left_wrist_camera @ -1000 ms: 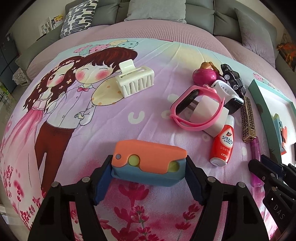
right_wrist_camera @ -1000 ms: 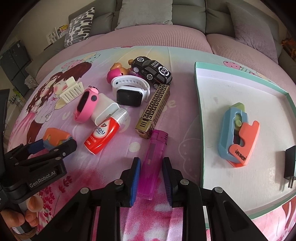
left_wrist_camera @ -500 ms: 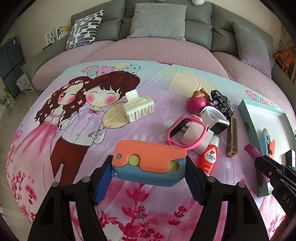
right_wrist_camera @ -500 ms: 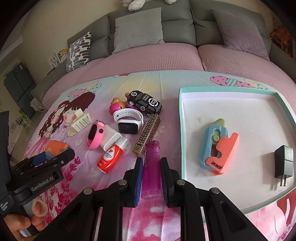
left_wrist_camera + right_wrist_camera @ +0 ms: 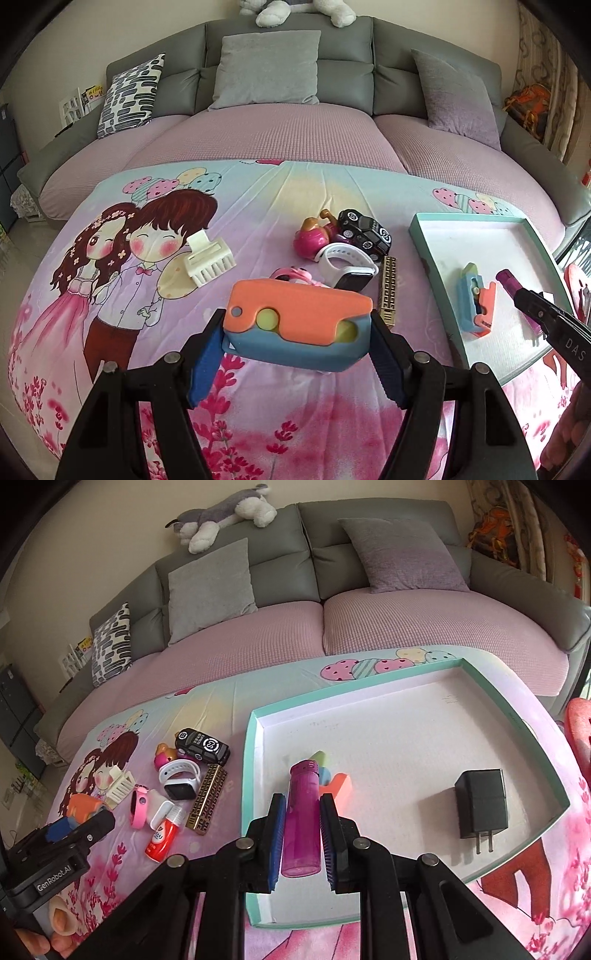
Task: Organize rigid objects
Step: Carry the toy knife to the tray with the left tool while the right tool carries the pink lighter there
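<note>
Right wrist view shows the teal tray (image 5: 546, 823) now under the right tool (image 5: 301, 843), which has lifted off the printed sheet and pinches the purple lighter (image 5: 302, 819) above the tray floor, so a drop looks near. Left tool (image 5: 297, 345) has likewise risen, clamping the orange-and-blue toy (image 5: 295, 325) over the sheet, likely next for the tray.

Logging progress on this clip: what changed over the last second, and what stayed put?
Both grippers rose. The right gripper carried the purple lighter from the bedsheet to above the tray. The left gripper lifted the orange-and-blue toy. Both grips stayed shut; the charger and loose pile did not move.
</note>
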`<action>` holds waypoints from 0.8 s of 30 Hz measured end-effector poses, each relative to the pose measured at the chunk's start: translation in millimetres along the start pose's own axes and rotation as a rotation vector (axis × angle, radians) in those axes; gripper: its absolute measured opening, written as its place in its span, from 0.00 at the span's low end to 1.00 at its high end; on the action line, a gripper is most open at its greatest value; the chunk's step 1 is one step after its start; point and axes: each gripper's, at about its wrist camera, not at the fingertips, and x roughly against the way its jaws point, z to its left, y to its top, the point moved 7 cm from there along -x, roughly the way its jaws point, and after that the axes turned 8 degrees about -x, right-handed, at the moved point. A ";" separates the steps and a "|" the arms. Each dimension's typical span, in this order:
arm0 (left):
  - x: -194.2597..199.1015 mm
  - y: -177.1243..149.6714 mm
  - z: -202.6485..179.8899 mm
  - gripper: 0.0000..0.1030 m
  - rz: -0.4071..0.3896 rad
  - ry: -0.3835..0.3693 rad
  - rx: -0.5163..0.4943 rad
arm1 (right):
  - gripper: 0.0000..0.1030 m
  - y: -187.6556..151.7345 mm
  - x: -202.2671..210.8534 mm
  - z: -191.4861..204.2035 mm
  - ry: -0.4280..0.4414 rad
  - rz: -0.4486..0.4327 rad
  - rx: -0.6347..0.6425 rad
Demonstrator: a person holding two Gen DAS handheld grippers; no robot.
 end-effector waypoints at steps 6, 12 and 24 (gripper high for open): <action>-1.0 11.6 -39.4 0.71 0.000 -0.042 -0.075 | 0.19 5.2 2.8 -35.5 -0.050 -0.011 -0.066; -6.1 17.7 -93.7 0.72 0.009 -0.101 -0.185 | 0.20 8.2 6.8 -60.6 -0.079 -0.024 -0.122; -17.5 11.1 -185.1 0.72 0.002 -0.227 -0.353 | 0.20 10.0 10.8 -83.7 -0.091 -0.038 -0.187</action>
